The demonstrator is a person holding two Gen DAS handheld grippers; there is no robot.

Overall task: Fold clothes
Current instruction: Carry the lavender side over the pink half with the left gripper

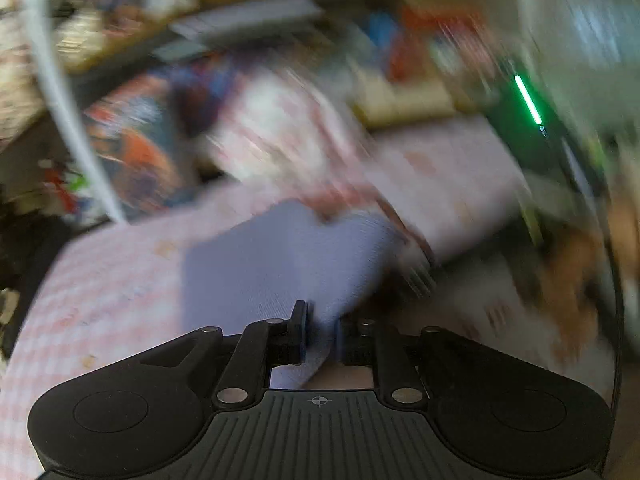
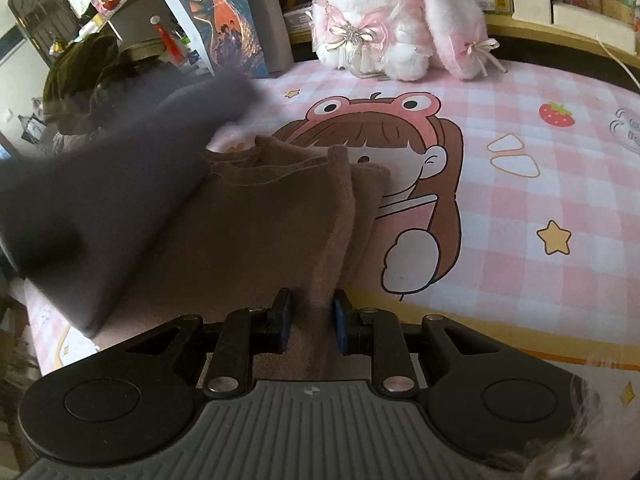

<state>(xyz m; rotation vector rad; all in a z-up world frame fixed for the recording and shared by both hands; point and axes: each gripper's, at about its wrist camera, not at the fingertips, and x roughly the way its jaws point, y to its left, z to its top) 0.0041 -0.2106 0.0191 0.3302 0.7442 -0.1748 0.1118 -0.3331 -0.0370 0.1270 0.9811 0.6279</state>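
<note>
your right gripper (image 2: 308,322) sits low over the bed with its jaws clamped on a ridge of the brown garment (image 2: 256,224), the blue pads pressing the fabric from both sides. your left gripper (image 1: 320,332) has its jaws closed on a corner of the lavender-grey cloth (image 1: 280,256), which hangs forward from the pinch; the left view is smeared, so i judge that hand is swinging fast. in the right view the same cloth shows as a dark blurred sweep (image 2: 100,200) crossing above the brown garment's left part.

for the fold, keep both pinches firm and slow the left hand so the cloth lays flat instead of flopping. hold the brown edge low, touching the pink checked sheet (image 2: 520,208), so its stacked layers stay aligned; they already sit slightly staggered near the cartoon girl print (image 2: 400,168). aim the carried cloth to land square, edges matching, not draped across the brown pile.

beyond lie the plush rabbit (image 2: 400,20) and an upright book (image 2: 228,20) at the bed's far edge; stay well clear of them
</note>
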